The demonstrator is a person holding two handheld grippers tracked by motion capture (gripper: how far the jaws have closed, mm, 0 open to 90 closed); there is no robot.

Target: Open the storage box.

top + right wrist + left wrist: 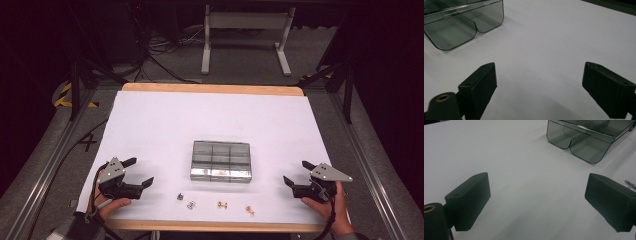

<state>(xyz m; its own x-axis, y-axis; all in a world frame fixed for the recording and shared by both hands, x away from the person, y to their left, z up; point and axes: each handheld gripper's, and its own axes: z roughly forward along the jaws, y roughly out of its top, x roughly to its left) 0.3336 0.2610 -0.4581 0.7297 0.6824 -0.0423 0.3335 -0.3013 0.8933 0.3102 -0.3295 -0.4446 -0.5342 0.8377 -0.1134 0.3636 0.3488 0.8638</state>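
While both tongs stand idle over the near edge of the desk (150, 115), each is spread wide and holds nothing. The left gripper (141, 173) hovers by the near left corner, jaws far apart and pointing inward; the right gripper (296, 172) mirrors it by the near right corner, equally wide.

Between them, along the near edge, lies a row of four small fasteners, well apart from one another: a grey piece (180, 196), a silver piece (191, 204), a brass piece (222, 204) and a second brass piece (249, 209). The row runs parallel to the near edge. The two grey-silver pieces lie inward of the left gripper, which is the nearer to them; the two brass pieces lie nearer the right gripper. A glint of metal, probably one of the silver pieces, shows beyond one jaw in the left gripper view.

Beyond the row, toward the desk's middle, stands a clear compartment box (220, 160), its long axis also parallel to the near edge. Judgement: each gripper must travel inward along the near edge, then forward.
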